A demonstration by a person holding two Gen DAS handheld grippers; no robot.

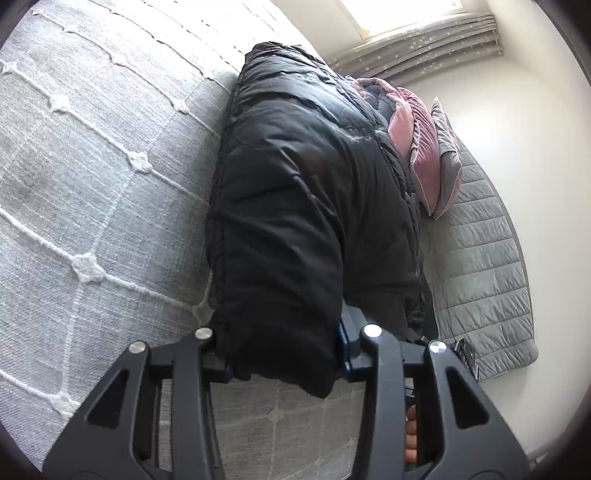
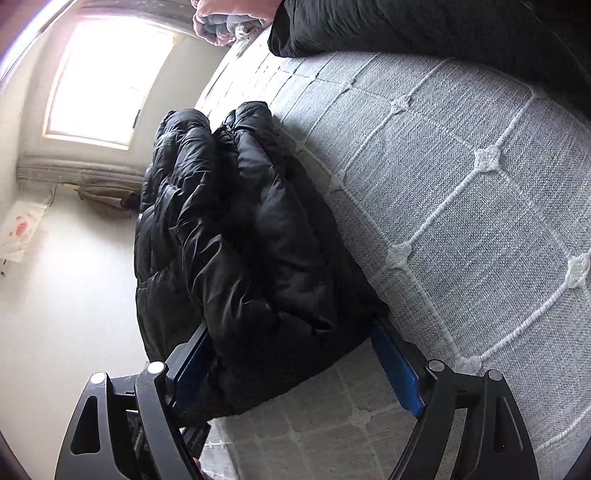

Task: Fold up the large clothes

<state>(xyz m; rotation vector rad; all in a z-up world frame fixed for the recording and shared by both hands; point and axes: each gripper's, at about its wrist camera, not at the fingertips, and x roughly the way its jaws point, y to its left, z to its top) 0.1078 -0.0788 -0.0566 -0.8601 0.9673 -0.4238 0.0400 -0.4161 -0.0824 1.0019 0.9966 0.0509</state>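
Observation:
A large black puffer jacket (image 1: 303, 192) lies on a grey bedspread (image 1: 92, 177) with white stitched lines. In the left wrist view my left gripper (image 1: 284, 350) is closed around a thick bunched part of the jacket, its fingers pressing in on both sides. In the right wrist view my right gripper (image 2: 295, 350) holds another bulky fold of the black jacket (image 2: 236, 229) between its blue-padded fingers (image 2: 397, 365) at the edge of the bedspread (image 2: 461, 206). More black jacket fabric (image 2: 406, 26) lies at the top of that view.
Pink and grey pillows (image 1: 424, 147) and a grey quilted mat (image 1: 484, 266) lie beyond the jacket. A bright window (image 2: 107, 77) and pale floor (image 2: 74, 295) are to the left in the right wrist view. A pink bundle (image 2: 225, 22) lies at the top.

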